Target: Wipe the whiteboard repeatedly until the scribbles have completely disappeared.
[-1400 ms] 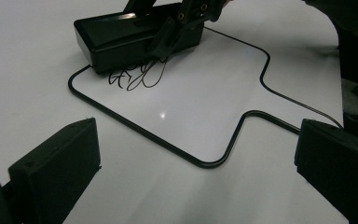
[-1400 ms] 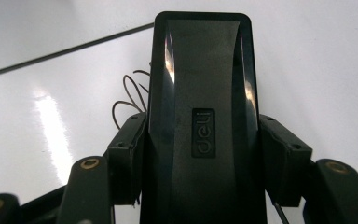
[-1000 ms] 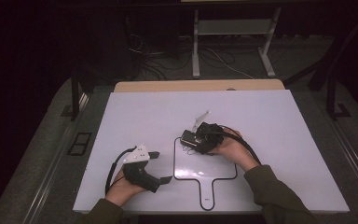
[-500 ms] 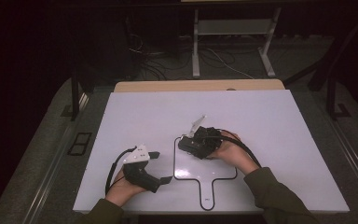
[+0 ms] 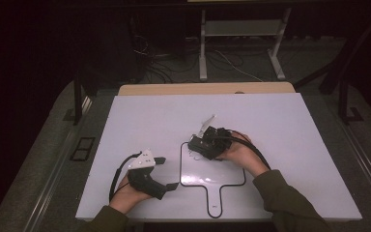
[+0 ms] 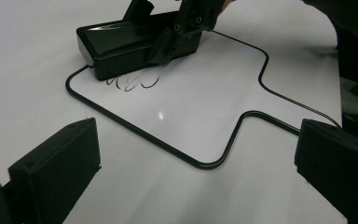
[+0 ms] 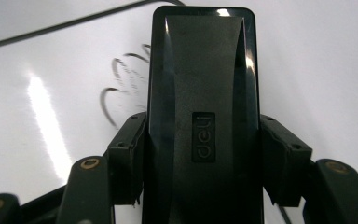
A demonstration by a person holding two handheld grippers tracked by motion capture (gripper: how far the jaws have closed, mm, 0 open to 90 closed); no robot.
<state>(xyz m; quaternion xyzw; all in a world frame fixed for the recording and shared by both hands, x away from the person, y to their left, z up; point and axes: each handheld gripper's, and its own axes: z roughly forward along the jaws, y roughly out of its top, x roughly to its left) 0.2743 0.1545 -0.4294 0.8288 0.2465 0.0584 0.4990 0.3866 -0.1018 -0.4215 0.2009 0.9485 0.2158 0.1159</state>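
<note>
One white table (image 5: 290, 145) fills the high view's middle, bearing a paddle-shaped whiteboard (image 5: 212, 171) below centre. The right gripper (image 5: 204, 143), its forearm reaching in from the lower right, clamps a black Deli eraser (image 7: 200, 107) over the black scribbles (image 6: 133, 83) at the board's upper left corner. The left gripper (image 5: 166, 172) rests at the lower left, jaws spread wide, empty.

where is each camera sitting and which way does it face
High view: above the person's side, facing forward and down on the table; both forearms, left gripper, right gripper.
Left gripper view: on the left gripper, facing across the whiteboard toward the eraser.
Right gripper view: on the right gripper, looking along the eraser it clamps.
Both gripper views share the eraser and scribble.
</note>
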